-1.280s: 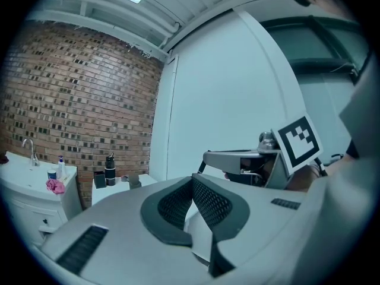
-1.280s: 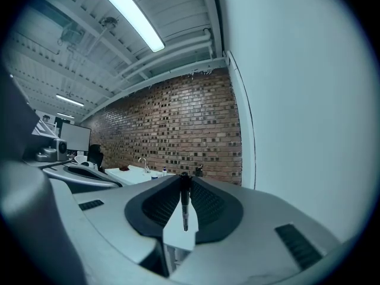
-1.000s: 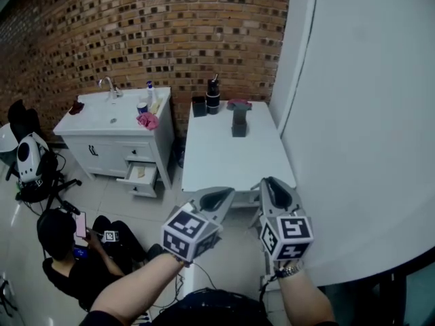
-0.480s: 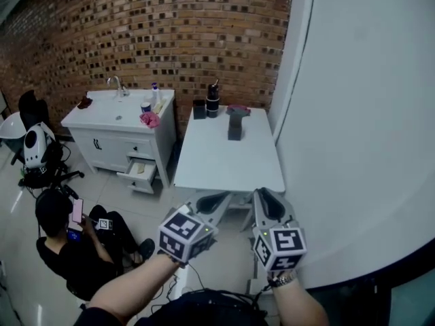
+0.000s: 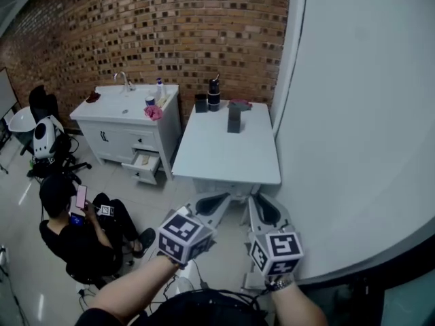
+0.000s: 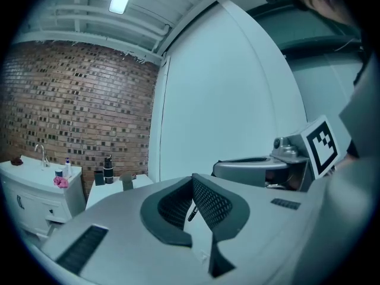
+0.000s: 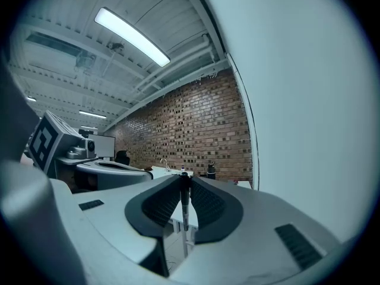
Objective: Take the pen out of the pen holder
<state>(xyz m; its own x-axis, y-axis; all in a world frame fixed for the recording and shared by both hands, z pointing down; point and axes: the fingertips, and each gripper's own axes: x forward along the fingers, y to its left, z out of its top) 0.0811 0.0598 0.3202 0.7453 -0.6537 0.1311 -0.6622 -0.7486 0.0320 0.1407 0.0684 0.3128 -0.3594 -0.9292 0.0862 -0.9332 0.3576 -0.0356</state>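
The right tool (image 7: 184, 180) clamps a slim dark pen (image 7: 185, 209) upright. Well ahead of it, on the white rectangular surface (image 5: 224, 161), stands the dark grey square pen holder (image 5: 234, 119) — contents too small to tell. The left tool (image 6: 192, 181) is pinched narrow.

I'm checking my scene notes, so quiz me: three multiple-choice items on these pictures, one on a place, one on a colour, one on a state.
1. Where does the black bottle stand?
A. at the white table's far end, by the brick wall
B. on the floor
C. on a chair
2. What colour is the cloth on the sink cabinet?
A. blue
B. pink
C. green
3. How is the right tool?
A. open, empty
B. shut on a pen
C. shut on a cup

Answers: A, the bottle stands at the table's back edge. B, the cloth shows pink beside the basin. B, the right gripper view shows the pen upright between the pads.
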